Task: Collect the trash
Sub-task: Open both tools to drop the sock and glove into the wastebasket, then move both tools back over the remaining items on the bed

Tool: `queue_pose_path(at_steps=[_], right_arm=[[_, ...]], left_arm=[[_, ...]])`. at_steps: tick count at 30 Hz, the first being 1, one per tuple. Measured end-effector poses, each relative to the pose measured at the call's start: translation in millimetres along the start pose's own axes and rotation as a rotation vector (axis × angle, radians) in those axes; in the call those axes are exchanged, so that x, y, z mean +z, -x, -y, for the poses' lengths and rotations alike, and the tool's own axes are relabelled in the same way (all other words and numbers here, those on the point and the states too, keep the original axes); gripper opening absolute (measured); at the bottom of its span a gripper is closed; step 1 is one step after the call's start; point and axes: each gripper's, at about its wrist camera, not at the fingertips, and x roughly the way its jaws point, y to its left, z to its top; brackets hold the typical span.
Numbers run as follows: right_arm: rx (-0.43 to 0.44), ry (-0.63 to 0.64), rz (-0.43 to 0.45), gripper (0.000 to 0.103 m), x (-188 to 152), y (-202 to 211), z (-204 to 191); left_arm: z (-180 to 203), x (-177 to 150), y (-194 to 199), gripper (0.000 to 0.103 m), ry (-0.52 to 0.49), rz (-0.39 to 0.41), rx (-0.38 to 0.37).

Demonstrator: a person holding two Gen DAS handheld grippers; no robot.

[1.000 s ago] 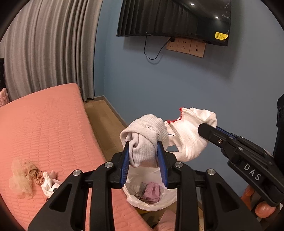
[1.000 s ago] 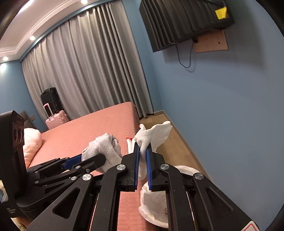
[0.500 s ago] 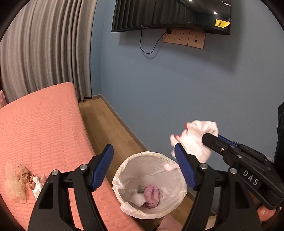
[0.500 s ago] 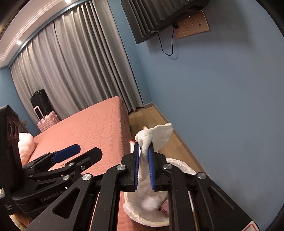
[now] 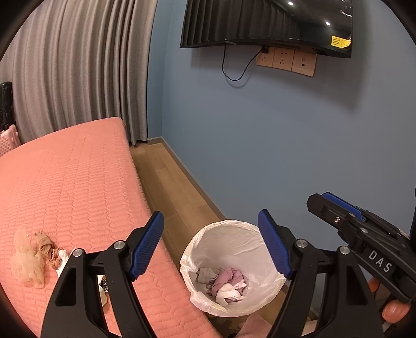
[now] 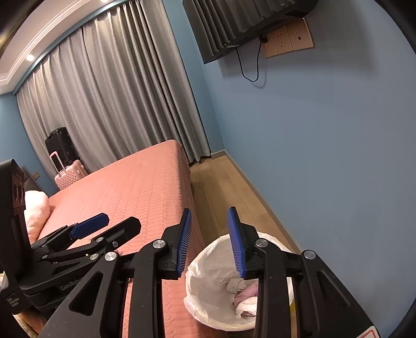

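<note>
A small bin lined with a white bag (image 5: 234, 235) stands on the floor beside the bed; it also shows in the right wrist view (image 6: 208, 262). Inside lie white, grey and pink cloth pieces (image 5: 226, 284). My left gripper (image 5: 211, 247) is open and empty above the bin. My right gripper (image 6: 210, 240) is open and empty above the bin too; it shows from the side in the left wrist view (image 5: 338, 208). A heap of beige and white scraps (image 5: 31, 256) lies on the bed at the left.
The pink quilted bed (image 5: 67, 182) fills the left. A blue wall (image 5: 260, 143) with a TV (image 5: 265, 23) and sockets is close behind the bin. Wooden floor runs between bed and wall. Suitcases (image 6: 65, 156) stand by the grey curtain.
Both grippers opened. The left dropped the grey-white sock and then the right dropped the white cloth with red trim; both now lie in the bin.
</note>
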Motion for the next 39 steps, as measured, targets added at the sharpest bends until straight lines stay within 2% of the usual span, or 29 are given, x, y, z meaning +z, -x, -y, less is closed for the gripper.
queue_pose_path(at_steps=[5, 12, 26, 30, 32, 36, 39], right_arm=[[0.011, 0.027, -0.007, 0.034, -4, 1, -18], [0.050, 0.052, -0.038, 0.034, -18, -3, -44], [0.147, 0.136, -0.126, 0.034, -55, -24, -119], [0.166, 0.160, -0.150, 0.041, -67, -31, -139], [0.176, 0.171, -0.167, 0.041, -73, -35, -149], [0.193, 0.189, -0.205, 0.041, -84, -49, -171], [0.205, 0.199, -0.241, 0.041, -94, -64, -182]], left_arm=[[-10, -3, 5, 0.071, 0.024, 0.000, 0.016], [-36, -12, 16, 0.071, 0.070, -0.001, 0.057], [-106, -41, 40, 0.071, 0.194, -0.017, 0.172], [-126, -49, 47, 0.071, 0.230, -0.018, 0.200], [-137, -54, 50, 0.072, 0.251, -0.020, 0.211], [-160, -69, 57, 0.078, 0.281, -0.027, 0.248], [-178, -80, 59, 0.078, 0.308, -0.043, 0.282]])
